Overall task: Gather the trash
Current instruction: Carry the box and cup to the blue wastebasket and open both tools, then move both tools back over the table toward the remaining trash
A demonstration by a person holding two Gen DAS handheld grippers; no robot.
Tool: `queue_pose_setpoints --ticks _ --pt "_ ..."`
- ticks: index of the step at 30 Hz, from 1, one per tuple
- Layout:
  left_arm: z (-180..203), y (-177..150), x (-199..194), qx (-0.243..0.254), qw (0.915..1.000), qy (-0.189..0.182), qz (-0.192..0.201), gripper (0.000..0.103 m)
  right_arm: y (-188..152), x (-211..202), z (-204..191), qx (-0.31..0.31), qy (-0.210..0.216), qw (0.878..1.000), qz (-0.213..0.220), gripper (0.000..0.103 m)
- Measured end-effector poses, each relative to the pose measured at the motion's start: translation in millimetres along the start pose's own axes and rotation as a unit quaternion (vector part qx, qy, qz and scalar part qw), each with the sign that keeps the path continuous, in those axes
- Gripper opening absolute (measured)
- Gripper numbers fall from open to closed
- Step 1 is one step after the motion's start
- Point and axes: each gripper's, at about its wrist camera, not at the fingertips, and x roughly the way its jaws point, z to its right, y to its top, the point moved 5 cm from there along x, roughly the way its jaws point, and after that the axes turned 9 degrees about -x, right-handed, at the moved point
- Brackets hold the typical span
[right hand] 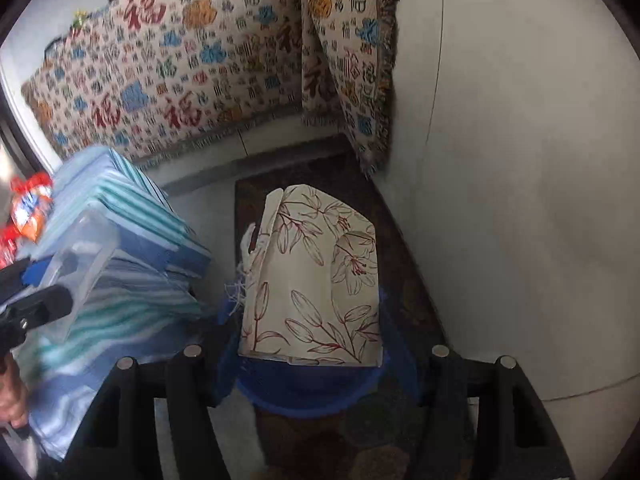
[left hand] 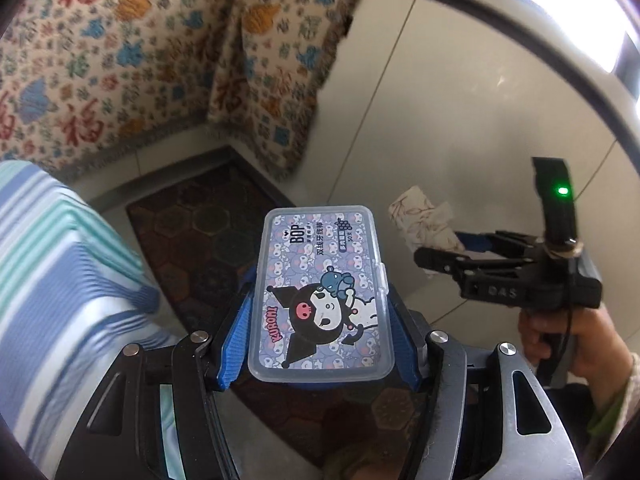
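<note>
My left gripper [left hand: 320, 292] is shut on a clear plastic floss-pick box [left hand: 320, 292] with a purple cartoon label, held flat above the floor. My right gripper [right hand: 312, 300] is shut on a cream paper packet [right hand: 316, 280] printed with red flowers, which has a frayed bit of white tissue at its left edge. In the left wrist view the right gripper [left hand: 440, 258] shows at the right, with the flowered packet [left hand: 424, 220] in its jaws. In the right wrist view the clear box [right hand: 80, 256] shows at the left edge, blurred.
A dark hexagon-patterned mat [left hand: 192, 236] lies on the pale tiled floor [left hand: 460, 120]. A patterned cloth [right hand: 180, 60] drapes over furniture behind. A blue-and-teal striped fabric bundle [right hand: 132, 272] stands at the left, with a red and orange wrapper [right hand: 28, 208] beyond it.
</note>
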Motion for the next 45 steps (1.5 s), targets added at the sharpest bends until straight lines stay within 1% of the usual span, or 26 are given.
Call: queue_pose_setpoints --ticks 5,7,9,10,11,12,13,15,18,21,22,24,25,27,29,31,33,34,36,37,40,42,43,45 --pt "0.4 0.7 43.8 -0.008 0.9995 0.001 -0.031 0.063 -8.6 19.7 7.1 -0.013 0.005 0.999 -0.029 0.065" --pt "1.9 0.4 55.0 -0.007 0.9994 0.001 -0.034 0.063 -11.1 27.8 8.1 -0.023 0.003 0.999 -0.039 0.065" --pt "2.2 4.8 70.9 -0.006 0.9993 -0.001 -0.038 0.064 -12.1 33.8 8.5 -0.024 0.005 0.999 -0.039 0.066" --pt "1.8 6.4 80.5 -0.009 0.9990 -0.005 -0.044 0.070 -12.6 36.4 9.1 -0.024 0.006 0.999 -0.037 0.067" --pt "0.7 7.9 84.7 -0.014 0.9987 -0.009 -0.048 0.078 -12.5 40.5 9.4 -0.022 0.004 0.999 -0.038 0.078" --pt "-1.1 9.7 87.6 -0.020 0.9985 -0.011 -0.049 0.088 -12.8 44.8 9.9 -0.020 0.000 0.999 -0.045 0.086" --pt "-4.6 13.7 86.7 -0.029 0.9986 -0.011 -0.042 0.090 -11.3 46.1 9.5 -0.020 -0.004 0.999 -0.046 0.089" --pt "-10.5 21.1 80.2 -0.042 0.9985 -0.012 -0.033 0.090 -7.1 39.5 7.9 -0.021 -0.001 0.999 -0.032 0.089" --pt "-21.7 30.6 50.3 -0.057 0.9983 -0.010 -0.006 0.090 3.3 24.9 6.6 -0.025 -0.013 1.000 -0.001 0.089" --pt "-25.8 35.2 1.5 -0.046 0.9986 -0.002 0.025 0.091 17.3 2.6 -3.2 -0.041 -0.028 0.998 0.039 0.089" --pt "-28.6 32.6 -22.0 -0.039 0.9985 0.006 0.037 0.092 22.2 -4.6 -8.4 -0.048 -0.035 0.997 0.051 0.089" --pt "-35.1 25.9 -55.2 -0.034 0.9978 0.019 0.055 0.096 34.7 -21.1 -24.0 -0.072 -0.052 0.993 0.079 0.089" --pt "-39.1 20.1 -72.9 -0.033 0.9972 0.025 0.063 0.098 42.6 -29.2 -34.6 -0.083 -0.058 0.990 0.095 0.089" --pt "-52.9 4.5 -106.0 -0.032 0.9957 0.047 0.073 0.098 58.1 -46.2 -60.7 -0.106 -0.062 0.984 0.128 0.089" --pt "-76.5 -18.7 -138.3 -0.043 0.9926 0.085 0.075 0.098 68.6 -62.0 -90.1 -0.121 -0.055 0.979 0.156 0.089" --pt "-107.2 -46.5 -161.0 -0.074 0.9878 0.117 0.072 0.098 76.9 -74.5 -127.2 -0.131 -0.029 0.975 0.176 0.089" --pt "-144.0 -76.5 -182.9 -0.114 0.9806 0.145 0.066 0.098 79.9 -81.6 -169.8 -0.147 0.004 0.971 0.187 0.089" --pt "-167.2 -93.5 -194.5 -0.130 0.9752 0.168 0.062 0.098 79.8 -82.4 -189.5 -0.157 0.019 0.970 0.187 0.089" --pt "-195.3 -114.5 -213.7 -0.137 0.9668 0.208 0.057 0.098 77.3 -83.0 -237.5 -0.187 0.053 0.964 0.182 0.089" --pt "-212.4 -125.5 -226.2 -0.136 0.9604 0.236 0.060 0.098 75.2 -79.5 -260.2 -0.200 0.068 0.961 0.178 0.089" --pt "-257.7 -143.9 -252.6 -0.145 0.9437 0.290 0.066 0.098 64.2 -66.4 -331.4 -0.241 0.114 0.952 0.152 0.089" --pt "-278.7 -149.9 -263.2 -0.157 0.9379 0.302 0.066 0.098 54.8 -56.3 -377.4 -0.273 0.133 0.943 0.133 0.089" --pt "-294.0 -153.3 -269.9 -0.166 0.9338 0.310 0.065 0.098 52.7 -52.0 -390.8 -0.285 0.133 0.941 0.128 0.089" --pt "-312.8 -159.1 -277.2 -0.181 0.9305 0.312 0.062 0.098 49.1 -40.8 -419.2 -0.302 0.131 0.937 0.113 0.089"
